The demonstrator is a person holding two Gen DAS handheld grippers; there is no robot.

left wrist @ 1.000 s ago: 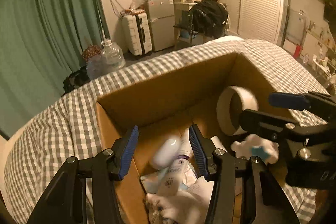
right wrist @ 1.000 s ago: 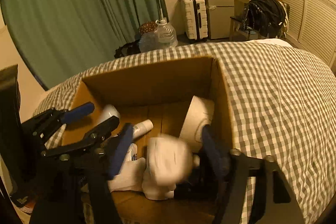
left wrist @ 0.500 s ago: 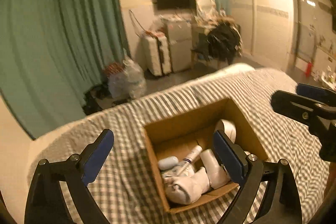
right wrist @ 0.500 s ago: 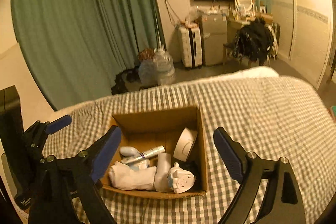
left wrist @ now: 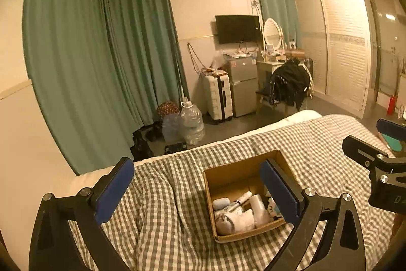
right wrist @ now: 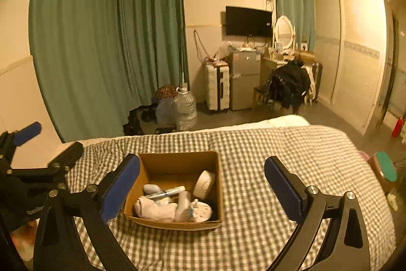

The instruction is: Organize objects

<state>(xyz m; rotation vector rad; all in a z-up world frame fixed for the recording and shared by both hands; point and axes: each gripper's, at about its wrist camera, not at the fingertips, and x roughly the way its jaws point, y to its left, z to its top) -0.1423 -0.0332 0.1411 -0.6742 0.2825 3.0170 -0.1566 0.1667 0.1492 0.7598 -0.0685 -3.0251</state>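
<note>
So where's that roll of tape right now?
The roll of tape is inside the cardboard box on the checked bed, leaning against the box's right wall, beside the tube.

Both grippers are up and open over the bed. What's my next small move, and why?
Probably none beyond setting the tools down. The left gripper and right gripper are open and empty, well above the cardboard box. The tape roll, tube and white cloth all lie inside it, and no loose item shows on the checked bedspread.

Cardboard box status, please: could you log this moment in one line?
cardboard box: on checked bedspread, filled | left gripper: open, empty | right gripper: open, empty
</note>
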